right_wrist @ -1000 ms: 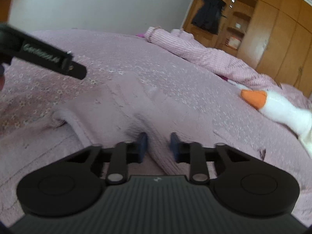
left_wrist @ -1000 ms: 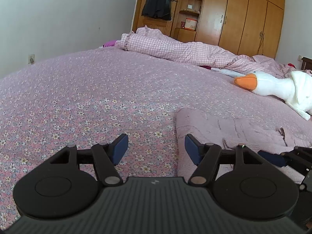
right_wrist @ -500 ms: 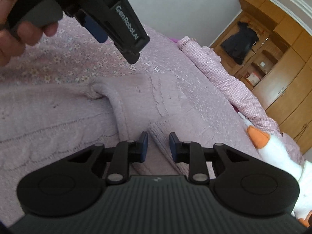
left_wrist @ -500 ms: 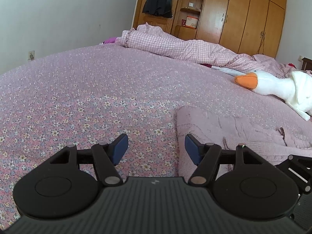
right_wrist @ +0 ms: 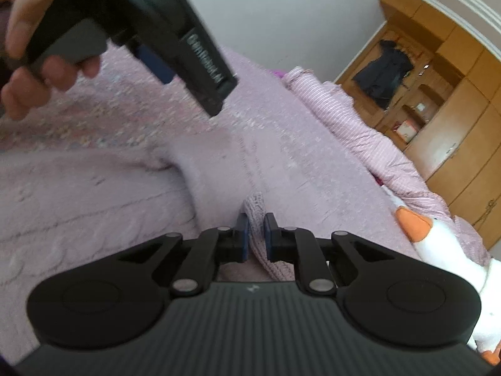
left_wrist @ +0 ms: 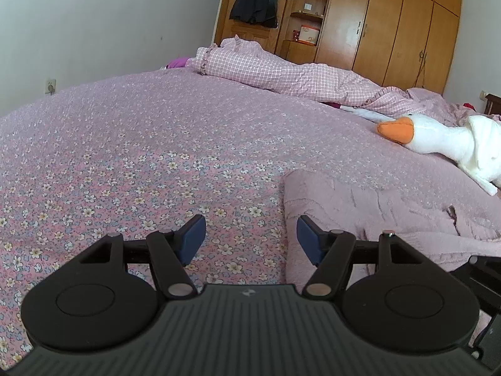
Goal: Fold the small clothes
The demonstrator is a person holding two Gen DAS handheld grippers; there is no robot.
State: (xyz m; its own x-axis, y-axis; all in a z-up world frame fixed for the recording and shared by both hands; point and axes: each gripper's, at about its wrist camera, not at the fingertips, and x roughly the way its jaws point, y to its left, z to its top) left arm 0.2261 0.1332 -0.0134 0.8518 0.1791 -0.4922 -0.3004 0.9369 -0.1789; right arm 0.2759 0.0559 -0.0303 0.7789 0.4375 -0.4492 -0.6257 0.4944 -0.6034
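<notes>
A: Where is your right gripper (right_wrist: pixel 256 235)?

B: Low over the sweater (right_wrist: pixel 94 194) — the pads are pinched nearly together on a ribbed knit edge, which sticks up between them.

A: And your left gripper (left_wrist: pixel 250 238)?

B: Spread wide, nothing between the pads. It hangs above the bedspread (left_wrist: pixel 141 144), with the right-hand pad just at the sweater's left edge (whether it touches the knit, you cannot tell from here).

A: So where does the sweater lie?

B: Flat on the bed, pale pink, cable pattern up. In your left view it fills the lower right; in your right view it spreads across the left and middle, with one fold running toward the pinched edge.

A: What else is near?

B: A white toy goose (left_wrist: pixel 444 144) with an orange beak lies beyond the sweater, to the right — apart from it. A checked quilt (left_wrist: pixel 281 72) is bunched along the far side of the bed, and the wardrobe (left_wrist: pixel 391 25) stands behind.

A: Your left hand (right_wrist: pixel 34 47)?

B: It shows in the right view, upper left, wrapped around the gripper's handle — blurred.
</notes>
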